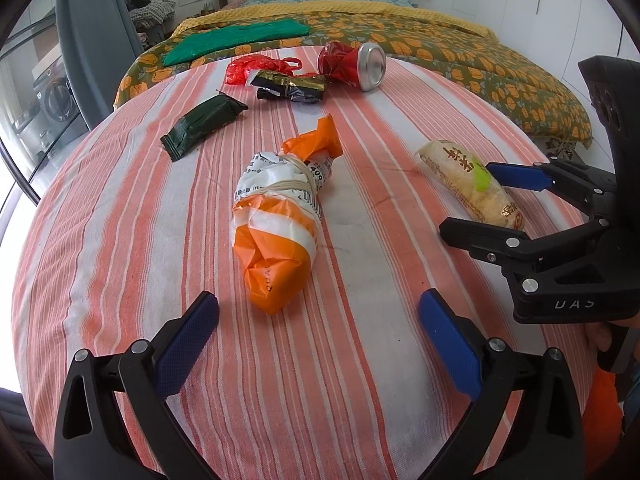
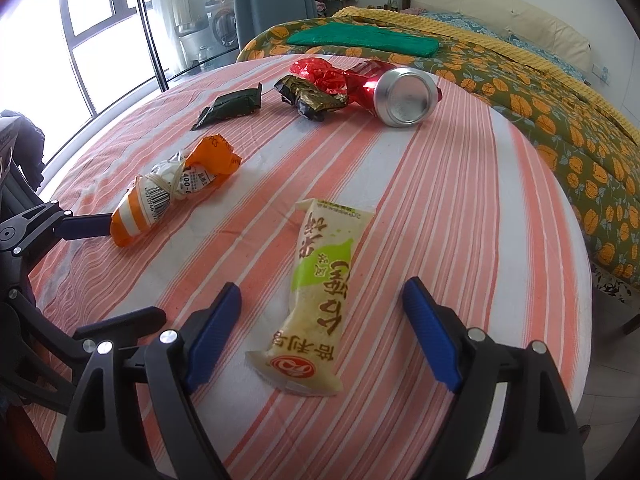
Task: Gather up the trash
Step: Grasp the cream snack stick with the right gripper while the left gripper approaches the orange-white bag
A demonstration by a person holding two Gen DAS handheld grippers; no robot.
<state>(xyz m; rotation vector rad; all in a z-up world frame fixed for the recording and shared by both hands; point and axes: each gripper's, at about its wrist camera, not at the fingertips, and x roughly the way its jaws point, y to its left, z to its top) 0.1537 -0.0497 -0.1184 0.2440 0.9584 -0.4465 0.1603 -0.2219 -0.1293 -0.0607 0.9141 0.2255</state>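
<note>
Several pieces of trash lie on a striped tablecloth [image 1: 360, 360]. An orange-and-white tied bag [image 1: 276, 220] lies just ahead of my open, empty left gripper [image 1: 318, 316]; it also shows in the right wrist view [image 2: 168, 196]. A pale cracker packet [image 2: 316, 300] lies between the fingers of my open right gripper [image 2: 322, 308], on the cloth; in the left wrist view the packet [image 1: 468, 184] sits between that gripper's fingers [image 1: 516, 176]. Farther back lie a dark green wrapper [image 1: 202, 126], a black-gold wrapper [image 1: 290, 86], a red bag [image 1: 256, 66] and a crushed red can [image 1: 356, 64].
A bed with a floral cover [image 1: 460, 60] and a green cloth [image 1: 236, 38] stands beyond the table. Windows and a washing machine [image 2: 220, 20] are to the left. The table edge [image 2: 576, 220] curves away on the right.
</note>
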